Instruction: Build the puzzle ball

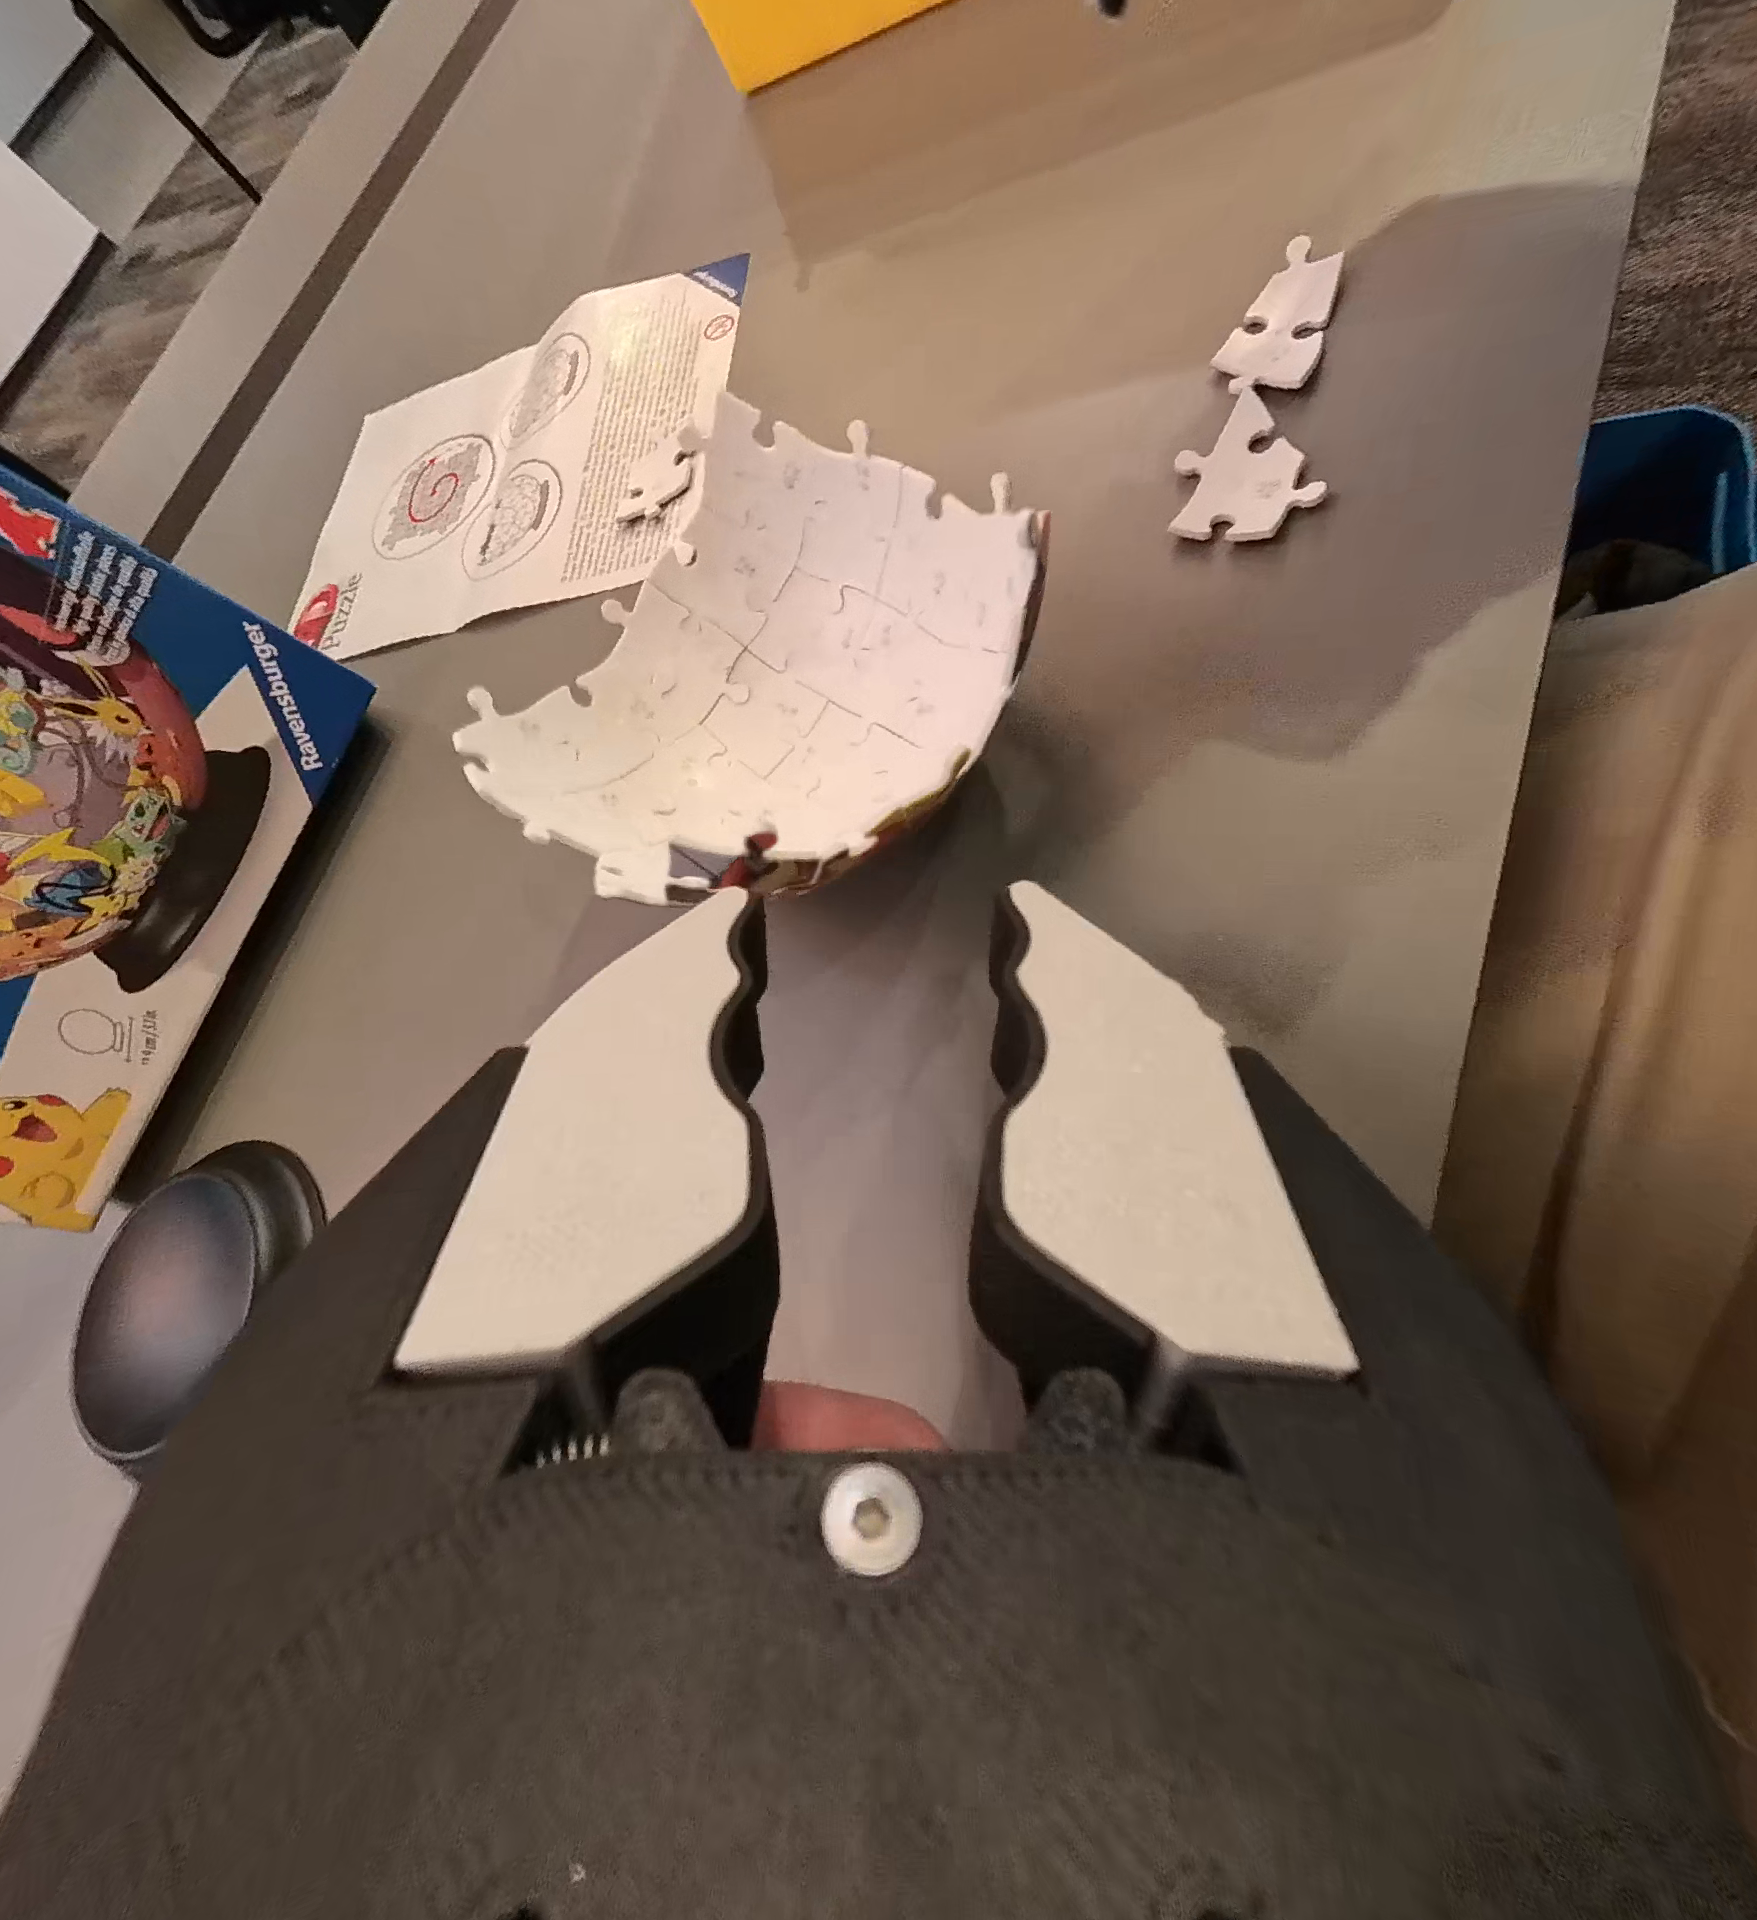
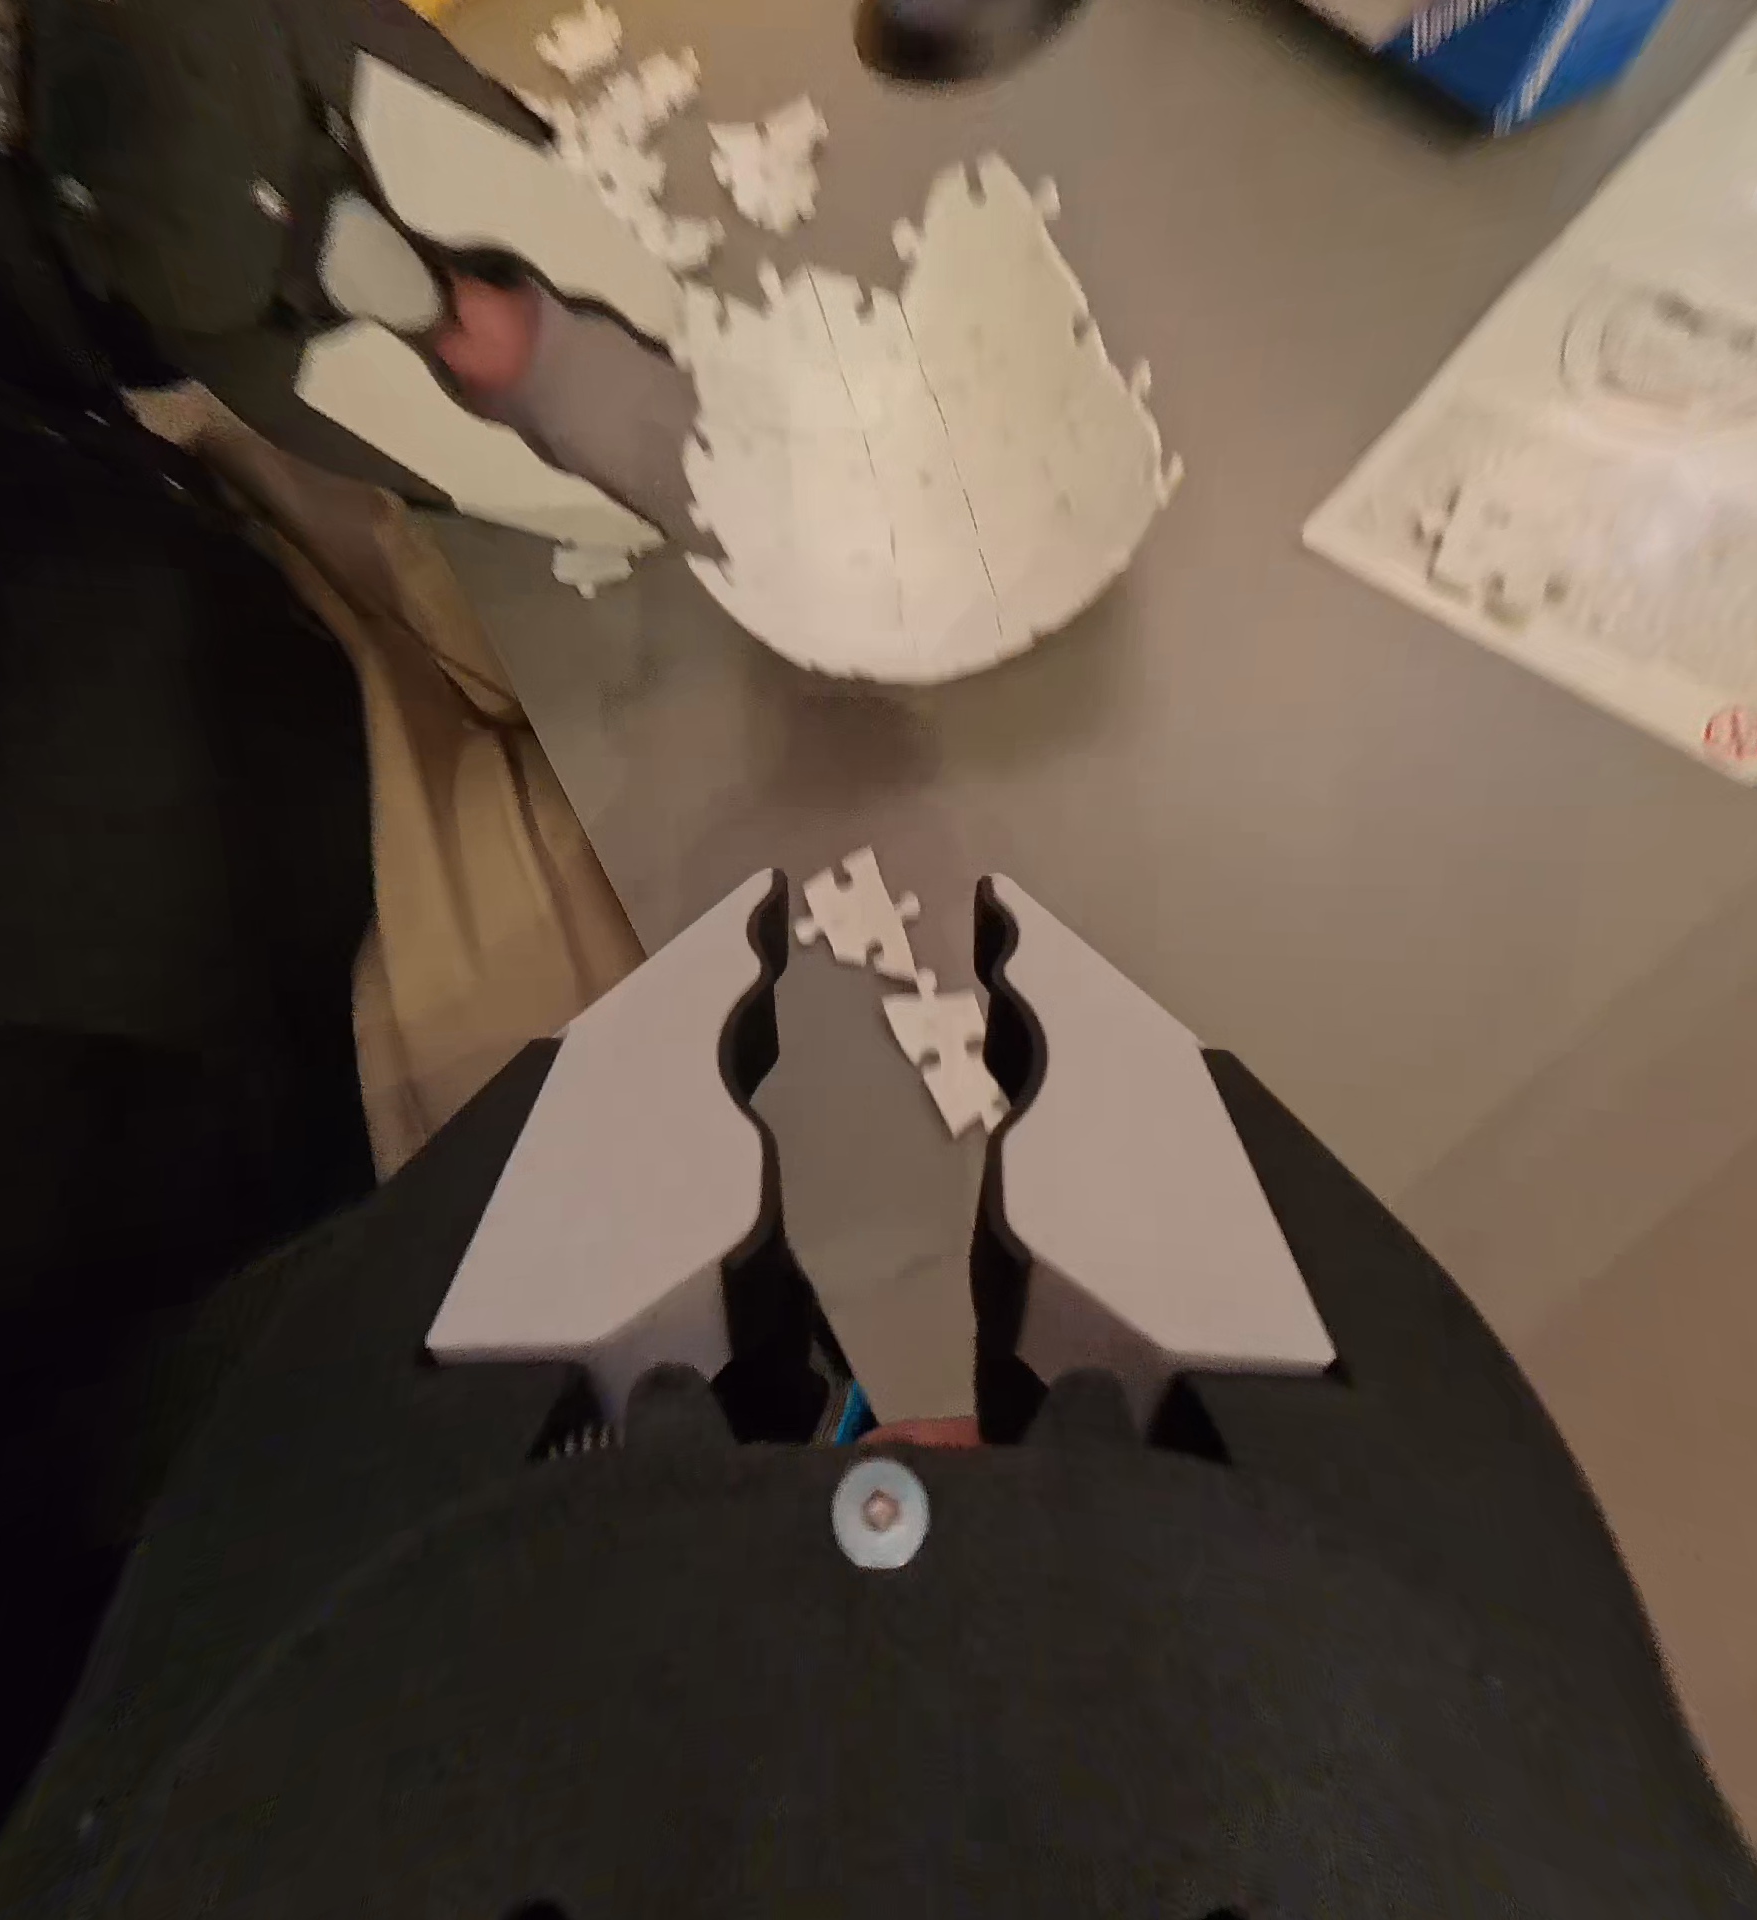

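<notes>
Puzzle ball (image 1: 791, 665) just beyond left claw (image 1: 874, 914)

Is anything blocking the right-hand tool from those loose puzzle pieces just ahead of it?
Nothing visible. The loose pieces lie on bare table at the open right gripper, between its fingers. The half-built ball sits farther off.

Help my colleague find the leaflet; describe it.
On the grey table, look between the blue puzzle box and the white half-built ball. The leaflet lies flat there, an unfolded white sheet with round diagrams; unlike the box, it is thin paper.
</notes>
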